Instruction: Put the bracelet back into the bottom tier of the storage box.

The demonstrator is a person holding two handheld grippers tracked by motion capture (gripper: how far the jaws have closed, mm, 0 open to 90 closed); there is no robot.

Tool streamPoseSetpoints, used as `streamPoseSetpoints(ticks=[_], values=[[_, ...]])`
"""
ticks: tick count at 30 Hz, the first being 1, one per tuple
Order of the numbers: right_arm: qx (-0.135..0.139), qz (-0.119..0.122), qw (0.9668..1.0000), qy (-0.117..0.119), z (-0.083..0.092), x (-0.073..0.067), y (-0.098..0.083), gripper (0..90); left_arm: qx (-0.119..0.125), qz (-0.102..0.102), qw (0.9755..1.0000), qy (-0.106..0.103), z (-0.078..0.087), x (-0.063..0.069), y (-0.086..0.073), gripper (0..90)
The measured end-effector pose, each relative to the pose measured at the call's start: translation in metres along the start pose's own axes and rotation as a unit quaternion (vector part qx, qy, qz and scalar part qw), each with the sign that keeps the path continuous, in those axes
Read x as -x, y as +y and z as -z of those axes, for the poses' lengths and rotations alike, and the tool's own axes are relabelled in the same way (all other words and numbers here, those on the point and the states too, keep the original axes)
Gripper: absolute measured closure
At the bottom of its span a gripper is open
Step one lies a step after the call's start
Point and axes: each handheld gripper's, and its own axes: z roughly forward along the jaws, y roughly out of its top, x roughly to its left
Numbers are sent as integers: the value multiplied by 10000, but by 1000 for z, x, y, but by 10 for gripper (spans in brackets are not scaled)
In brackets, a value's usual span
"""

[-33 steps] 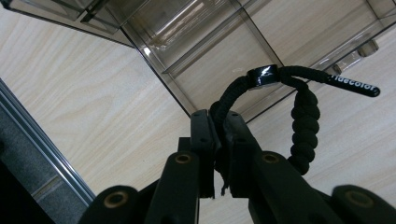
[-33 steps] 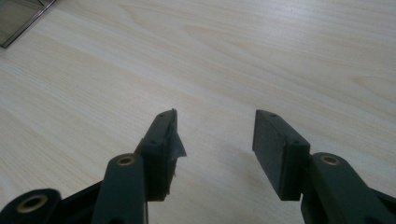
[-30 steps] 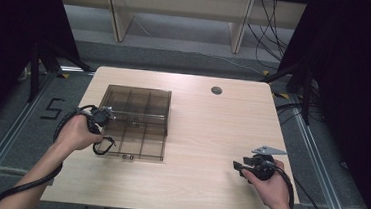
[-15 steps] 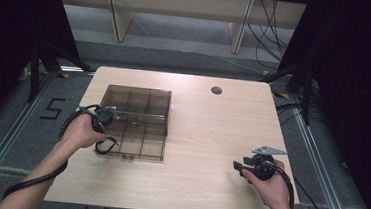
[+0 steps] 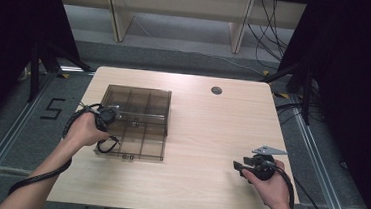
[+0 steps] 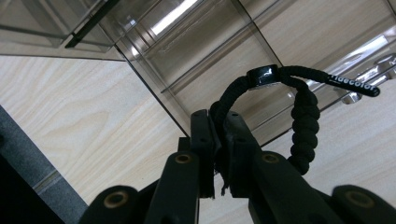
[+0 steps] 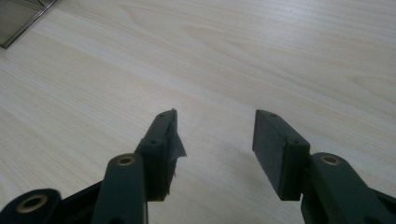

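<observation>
Pale wood-grain laminate surface (image 5: 206, 136), rounded corners. Smoked translucent plastic organiser box (image 5: 137, 116), square compartments, sits near the left edge. Left tongs (image 6: 218, 140) clenched on a black braided cord bracelet (image 6: 299, 107) with a glossy bead, at the box's left wall. Right tongs (image 7: 212, 140) released, matte black pads apart, over bare surface near the front right corner.
</observation>
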Motion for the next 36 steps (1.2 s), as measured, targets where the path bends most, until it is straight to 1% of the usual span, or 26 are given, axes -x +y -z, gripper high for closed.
streamPoseSetpoints(ticks=[9,13,14,17,18,19,20,23,25,32,34,35,36], values=[[24,43,10000,-7,0,0,0,510,-59,-23,10000,28,-4,-2,3,839],[-14,-24,10000,11,0,-1,0,510,-66,-7,10000,23,-5,-2,5,839],[8,13,10000,5,0,0,0,510,-56,-1,10000,27,-6,-2,5,839],[4,6,10000,0,0,0,0,510,-99,-13,9999,27,-6,-1,7,839],[3,3,10000,2,0,0,0,510,-80,19,10000,16,-7,-1,7,839],[52,79,10000,-7,-1,1,0,510,-93,19,10000,11,-7,-1,7,839],[6,17,10000,2,0,0,0,510,-101,-1,9999,8,-8,-1,8,839],[-8,-6,10000,13,0,0,0,510,-132,-10,9999,30,-10,-2,9,839],[-5,-11,10000,15,-1,0,0,510,-175,5,9998,20,-10,-2,9,839],[2,8,10000,23,-1,0,0,510,-160,46,9998,65,-13,-4,10,839],[3,26,10000,35,-2,0,0,510,-191,71,9998,44,-14,-5,10,839],[-28,-26,10000,31,-1,-1,0,510,-232,59,9997,-4,-14,-6,11,840],[-28,-26,10000,31,-1,-1,0,510,-232,59,9997,-4,-14,-6,11,839]])
